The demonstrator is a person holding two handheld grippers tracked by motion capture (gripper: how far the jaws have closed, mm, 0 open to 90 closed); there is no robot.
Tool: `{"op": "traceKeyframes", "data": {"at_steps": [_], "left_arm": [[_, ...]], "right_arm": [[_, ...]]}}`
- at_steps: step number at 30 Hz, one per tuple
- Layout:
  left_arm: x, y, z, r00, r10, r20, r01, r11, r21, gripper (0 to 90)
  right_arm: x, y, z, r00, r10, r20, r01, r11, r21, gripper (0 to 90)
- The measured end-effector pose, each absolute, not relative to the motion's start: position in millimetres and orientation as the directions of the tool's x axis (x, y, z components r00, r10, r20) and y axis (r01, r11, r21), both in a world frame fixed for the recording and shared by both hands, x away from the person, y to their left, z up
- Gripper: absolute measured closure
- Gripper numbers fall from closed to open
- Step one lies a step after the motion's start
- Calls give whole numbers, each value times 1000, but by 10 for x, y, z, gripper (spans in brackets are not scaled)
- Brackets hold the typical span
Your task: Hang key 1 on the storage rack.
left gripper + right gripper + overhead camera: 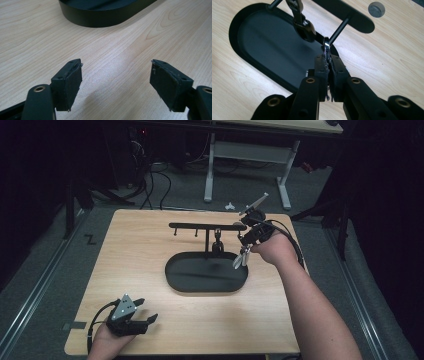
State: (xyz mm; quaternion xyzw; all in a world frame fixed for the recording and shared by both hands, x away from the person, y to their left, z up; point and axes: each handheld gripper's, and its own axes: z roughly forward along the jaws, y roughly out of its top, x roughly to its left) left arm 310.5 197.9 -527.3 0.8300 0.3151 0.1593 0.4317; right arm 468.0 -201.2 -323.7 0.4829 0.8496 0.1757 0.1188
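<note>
High view first: the table (150, 250) carries a black oval tray (206, 273) with a T-shaped rack (207, 226) rising from its far edge, and 1 wrench (218, 240) already hangs from the bar. The right gripper (244, 251) is up at the rack's right end, over the tray's far right rim, with a shiny wrench (242, 258) dangling from it. The left gripper (145, 312) rests at the near left corner of the table, well apart from the tray. Over to the left gripper view: the left gripper (116, 75) has its jaws spread wide, nothing between them, just bare wood and the tray's wall (100, 17) farther off. Now the right gripper view: the right gripper (329, 63) is clenched tight on the wrench (326, 47), whose ring end pokes out past the pads, right beside the rack's post (339, 28). The hanging wrench (303, 27) sits just beyond it, above the tray (244, 52).
</note>
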Motion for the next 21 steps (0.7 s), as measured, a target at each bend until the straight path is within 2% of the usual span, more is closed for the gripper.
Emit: {"op": "traceKeyframes", "data": {"at_steps": [7,17,21], "left_arm": [[3108,1982,-5278,750,661,-9,387,-427,817,263],[3111,1977,-5285,750,661,-11,390,-429,815,263],[3114,1976,-5285,753,658,-11,392,-434,811,263]], "right_arm": [[4732,-2030,-3295,-511,859,-44,768,479,425,837],[4784,-2072,-3384,-459,885,-73,787,443,429,790],[4778,-2055,-3426,-465,882,-69,788,448,421,731]]}}
